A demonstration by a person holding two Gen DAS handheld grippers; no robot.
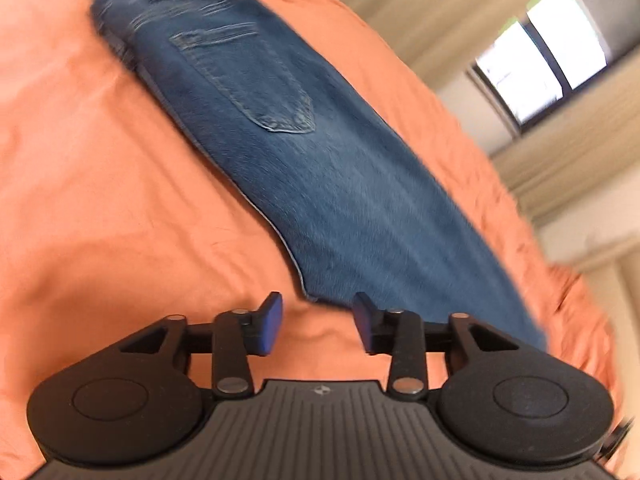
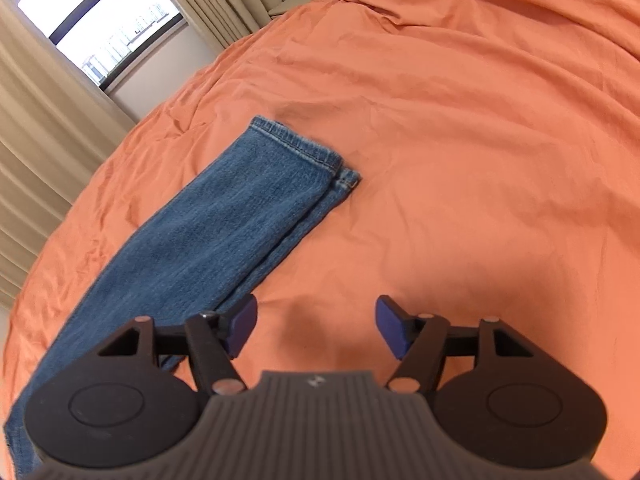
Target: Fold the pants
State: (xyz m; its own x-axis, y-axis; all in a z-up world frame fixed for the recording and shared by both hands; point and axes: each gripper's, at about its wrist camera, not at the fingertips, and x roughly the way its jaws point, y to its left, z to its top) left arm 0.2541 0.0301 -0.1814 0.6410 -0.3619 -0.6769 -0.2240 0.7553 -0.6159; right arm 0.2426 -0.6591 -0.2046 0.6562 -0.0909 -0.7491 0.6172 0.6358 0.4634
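The bed (image 2: 460,128), covered edge to edge by an orange sheet, carries everything I am working on; beige curtains (image 2: 48,160) and a window (image 2: 108,28) stand beyond its far edge. The pants (image 1: 320,184), blue jeans, lie flat on the sheet as one long narrow strip. In the left wrist view a back pocket (image 1: 256,84) faces up and the waist end points away from me. In the right wrist view the two leg hems (image 2: 304,148) sit stacked, one peeking out just beside the other. I judge the lengthwise fold, leg onto leg, to be done; the crosswise folds, hem end toward waist, remain.

My left gripper (image 1: 318,324) hovers at the near edge of the seat area, jaws parted, with only sheet and the denim's edge showing between them; nothing is gripped. That view is blurred. My right gripper (image 2: 316,326) stands wider apart over bare sheet, just beside the leg, its left pad (image 2: 242,326) overlapping the denim's edge in view, holding nothing.
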